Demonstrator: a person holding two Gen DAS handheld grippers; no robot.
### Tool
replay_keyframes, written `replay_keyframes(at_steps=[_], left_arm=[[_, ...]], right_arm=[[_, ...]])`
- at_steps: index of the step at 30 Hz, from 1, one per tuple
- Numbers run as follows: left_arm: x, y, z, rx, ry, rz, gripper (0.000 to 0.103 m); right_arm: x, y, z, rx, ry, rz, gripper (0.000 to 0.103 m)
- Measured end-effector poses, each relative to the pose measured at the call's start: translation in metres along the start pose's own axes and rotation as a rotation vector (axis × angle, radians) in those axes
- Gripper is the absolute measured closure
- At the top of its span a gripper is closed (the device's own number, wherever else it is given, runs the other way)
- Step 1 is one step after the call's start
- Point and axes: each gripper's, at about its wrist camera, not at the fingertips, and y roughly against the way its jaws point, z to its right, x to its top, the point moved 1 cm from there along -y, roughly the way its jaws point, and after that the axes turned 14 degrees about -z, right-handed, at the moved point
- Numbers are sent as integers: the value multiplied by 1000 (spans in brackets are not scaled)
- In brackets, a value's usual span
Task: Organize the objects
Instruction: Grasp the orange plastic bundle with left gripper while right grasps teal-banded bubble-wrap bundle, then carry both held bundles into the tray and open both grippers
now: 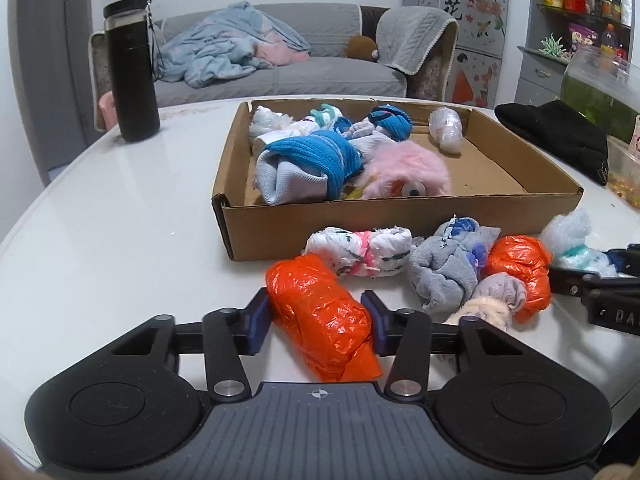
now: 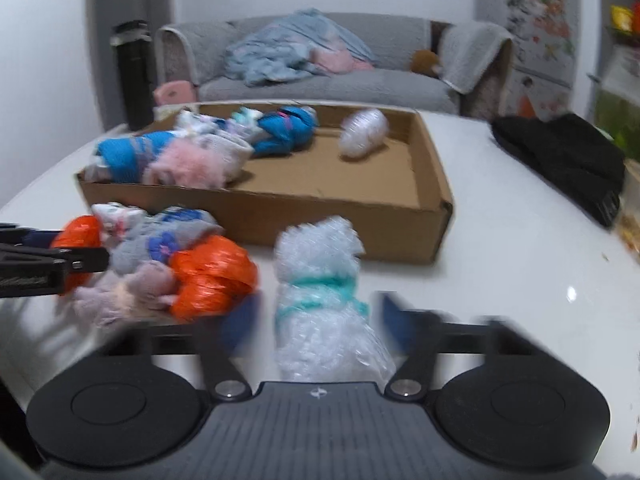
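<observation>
My left tongs pinched the light, crinkly, slippery orange plastic-bag roll mid-body; my right tongs squeezed the soft, teal-tied clear bubble-wrap bundle.

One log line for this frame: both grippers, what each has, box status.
left hand-held gripper: shut on orange bag roll | right hand-held gripper: around clear wrap bundle, contact blurred | cardboard box: partly filled

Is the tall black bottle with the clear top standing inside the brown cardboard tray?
No, the tall black bottle stands upright on the white table, left of the brown cardboard tray.
</observation>
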Motion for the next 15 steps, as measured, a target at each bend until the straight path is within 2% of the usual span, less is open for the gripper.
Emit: replay_keyframes(at_steps=[3,15], left_arm=[[0,3,-4,-4,13,-8,66],[-7,11,-14,-13,7,-27,67]], right_arm=[[-4,4,2,11,5,4,68],[-8,12,15,30,-26,-5,68]])
